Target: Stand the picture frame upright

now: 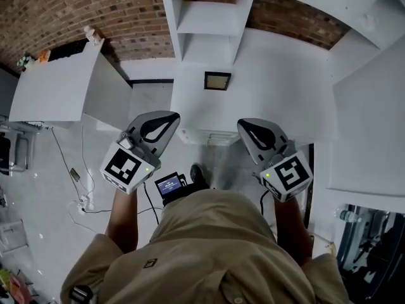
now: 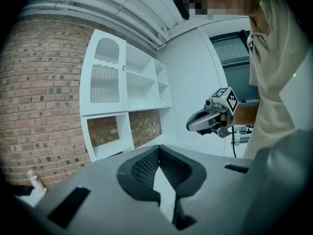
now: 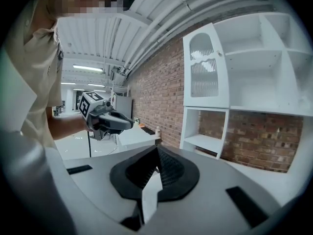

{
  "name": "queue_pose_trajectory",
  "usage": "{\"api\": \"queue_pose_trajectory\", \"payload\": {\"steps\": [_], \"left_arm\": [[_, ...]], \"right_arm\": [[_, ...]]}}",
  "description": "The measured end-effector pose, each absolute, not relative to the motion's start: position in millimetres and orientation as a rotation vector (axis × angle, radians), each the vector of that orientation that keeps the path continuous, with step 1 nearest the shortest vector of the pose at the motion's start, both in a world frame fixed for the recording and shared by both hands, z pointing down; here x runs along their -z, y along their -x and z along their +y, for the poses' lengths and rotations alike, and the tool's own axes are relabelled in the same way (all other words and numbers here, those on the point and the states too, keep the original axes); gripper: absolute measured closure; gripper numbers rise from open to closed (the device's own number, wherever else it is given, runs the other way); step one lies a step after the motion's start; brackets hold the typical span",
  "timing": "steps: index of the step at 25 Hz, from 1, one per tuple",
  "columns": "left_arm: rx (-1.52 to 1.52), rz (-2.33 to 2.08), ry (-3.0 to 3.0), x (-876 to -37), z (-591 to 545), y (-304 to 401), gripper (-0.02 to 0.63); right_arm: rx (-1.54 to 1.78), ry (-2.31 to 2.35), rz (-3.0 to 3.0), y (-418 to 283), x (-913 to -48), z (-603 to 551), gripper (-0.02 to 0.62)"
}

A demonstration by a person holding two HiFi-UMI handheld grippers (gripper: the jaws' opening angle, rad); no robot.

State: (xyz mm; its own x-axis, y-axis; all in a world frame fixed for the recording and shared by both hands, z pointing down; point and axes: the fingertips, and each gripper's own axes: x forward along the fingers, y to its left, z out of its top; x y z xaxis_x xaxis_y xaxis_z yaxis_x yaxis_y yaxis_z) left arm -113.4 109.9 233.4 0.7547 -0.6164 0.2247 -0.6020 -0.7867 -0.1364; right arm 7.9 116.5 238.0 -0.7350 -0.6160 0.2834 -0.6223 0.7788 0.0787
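In the head view a small dark picture frame with a pale yellow face appears to lie flat on the white table, just in front of the shelf unit. Both grippers are held up close to the person's body, well short of the frame. The left gripper points toward the table's near left edge and the right gripper toward its near edge. The left gripper view shows the left gripper's jaws meeting with nothing between them. The right gripper is likewise shut and empty. The frame is in neither gripper view.
A white shelf unit stands against the brick wall behind the table. A white cabinet stands at the left, a white counter at the right. Cables lie on the floor at the left. A small screen device hangs at the person's waist.
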Motion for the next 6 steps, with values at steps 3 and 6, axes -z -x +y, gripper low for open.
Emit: {"api": "queue_pose_trajectory", "payload": {"steps": [3, 6], "left_arm": [[0.404, 1.014, 2.921, -233, 145, 98, 0.598], [0.406, 1.026, 2.952, -231, 185, 78, 0.598]], "right_arm": [[-0.038, -0.963, -2.682, -27, -237, 154, 0.592], [-0.055, -0.961, -2.679, -49, -235, 197, 0.592]]}}
